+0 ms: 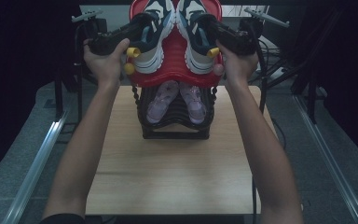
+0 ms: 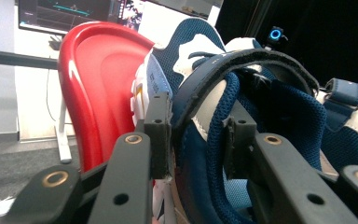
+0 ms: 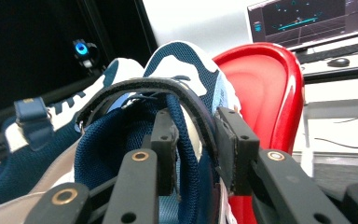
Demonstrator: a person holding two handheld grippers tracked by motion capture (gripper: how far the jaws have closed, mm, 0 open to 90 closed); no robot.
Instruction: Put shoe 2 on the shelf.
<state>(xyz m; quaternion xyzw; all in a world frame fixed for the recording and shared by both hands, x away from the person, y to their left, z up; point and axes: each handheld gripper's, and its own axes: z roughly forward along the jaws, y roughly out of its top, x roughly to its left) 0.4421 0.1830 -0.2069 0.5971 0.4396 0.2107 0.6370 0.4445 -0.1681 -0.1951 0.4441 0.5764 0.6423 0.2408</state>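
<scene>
Dark curtains ring the wooden worktop (image 1: 168, 163), where a black rack (image 1: 175, 122) carries a red tray (image 1: 175, 70). On that tray, the left gripper (image 1: 142, 33) jaws pinch the left sneaker's (image 1: 151, 44) collar; the right gripper (image 1: 205, 32) jaws pinch the right sneaker's (image 1: 196, 46).

I see two navy-and-white sneakers (image 1: 168, 32) with pale blue trim on a glossy red tray (image 1: 179, 77); below them, lilac shoes (image 1: 175, 100) sit on a black rack (image 1: 175, 133) over my light woodgrain worktop (image 1: 177, 172).
</scene>
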